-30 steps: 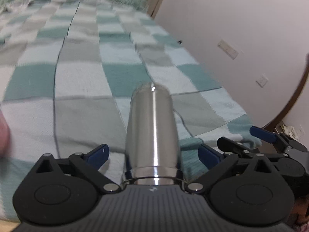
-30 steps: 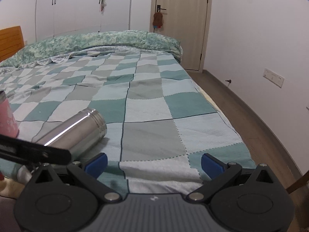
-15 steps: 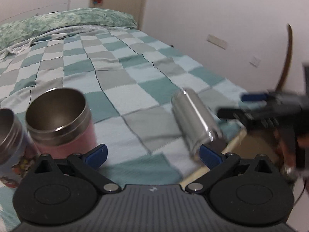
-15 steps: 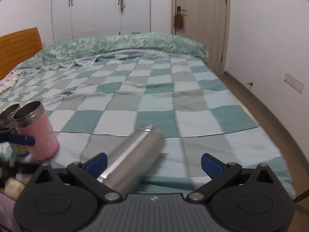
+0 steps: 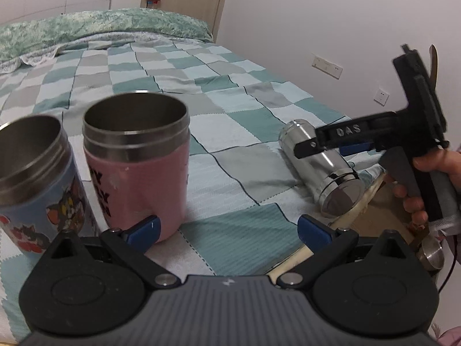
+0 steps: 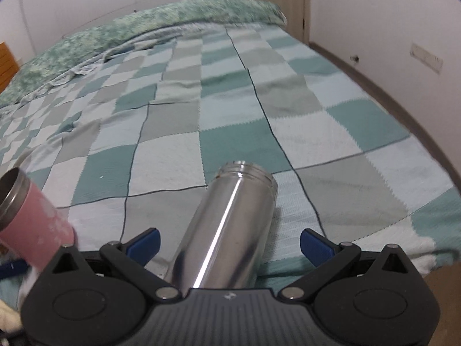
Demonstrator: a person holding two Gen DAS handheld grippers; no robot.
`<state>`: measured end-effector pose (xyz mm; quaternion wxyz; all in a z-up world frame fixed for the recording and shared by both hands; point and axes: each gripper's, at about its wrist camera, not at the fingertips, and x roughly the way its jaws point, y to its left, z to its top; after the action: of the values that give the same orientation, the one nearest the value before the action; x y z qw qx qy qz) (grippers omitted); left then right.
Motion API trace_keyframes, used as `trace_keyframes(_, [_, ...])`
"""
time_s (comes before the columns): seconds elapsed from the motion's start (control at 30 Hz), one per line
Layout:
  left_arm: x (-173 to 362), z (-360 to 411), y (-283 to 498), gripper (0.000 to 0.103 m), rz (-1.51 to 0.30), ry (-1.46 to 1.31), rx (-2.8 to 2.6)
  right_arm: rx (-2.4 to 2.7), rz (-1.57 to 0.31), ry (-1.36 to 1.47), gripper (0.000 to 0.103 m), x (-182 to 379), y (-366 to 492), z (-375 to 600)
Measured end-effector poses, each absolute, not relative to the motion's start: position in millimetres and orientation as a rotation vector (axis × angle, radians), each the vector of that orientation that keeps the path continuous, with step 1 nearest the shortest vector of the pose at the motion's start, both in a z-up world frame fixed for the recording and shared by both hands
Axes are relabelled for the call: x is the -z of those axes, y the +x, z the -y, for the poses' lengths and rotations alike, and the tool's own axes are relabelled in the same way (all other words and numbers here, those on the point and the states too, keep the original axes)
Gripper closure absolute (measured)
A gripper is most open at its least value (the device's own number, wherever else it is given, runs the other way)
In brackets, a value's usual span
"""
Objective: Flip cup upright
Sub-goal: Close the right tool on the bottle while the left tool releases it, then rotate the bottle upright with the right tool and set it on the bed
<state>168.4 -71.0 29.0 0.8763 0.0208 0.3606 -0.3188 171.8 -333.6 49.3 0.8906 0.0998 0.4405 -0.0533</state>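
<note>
Now the shiny steel cylindrical cup (image 6: pixel 227 230) lies on its side on the checked bed (image 6: pixel 331 132), released by the left gripper (image 5: pixel 227 230), whose fingers gape empty, and framed instead by the right gripper (image 6: pixel 229 243), fingers wide, ready to grasp.

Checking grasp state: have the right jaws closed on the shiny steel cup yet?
No: in the right wrist view the shiny steel cup lies on its side on the checkered bedspread between wide-open jaws, both blue pads clear of it.

Left wrist view low over checked bedspread (image 5: pixel 236 132) facing headboard-end, right wrist view closer, both share steel cup (image 5: pixel 325 167) (image 6: pixel 227 225)
</note>
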Motion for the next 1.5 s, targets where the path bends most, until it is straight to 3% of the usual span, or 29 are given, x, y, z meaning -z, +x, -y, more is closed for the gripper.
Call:
trace_keyframes(0.2, [-23,73,169,0.0,-0.769,0.036,0.674,0.141,-1.005,0.324,0.002,-29,196,348])
trace_keyframes(0.23, [-23,73,169,0.0,-0.77,0.033,0.674,0.131,-1.018,0.345,0.006,-26,198,350])
trace_keyframes(0.3, [-23,72,168,0.0,-0.769,0.03,0.669,0.096,-1.039,0.389,0.029,-22,201,355])
trace_keyframes(0.4, [-23,70,168,0.0,-0.77,0.021,0.665,0.031,-1.009,0.443,0.037,-27,194,360])
trace_keyframes(0.97, [-28,59,148,0.0,-0.756,-0.089,0.619,-0.226,-0.376,0.102,0.04,-89,102,306])
trace_keyframes(1.5, [-41,59,128,0.0,-0.71,-0.059,0.427,-0.262,-0.363,0.017,0.041,-36,114,272])
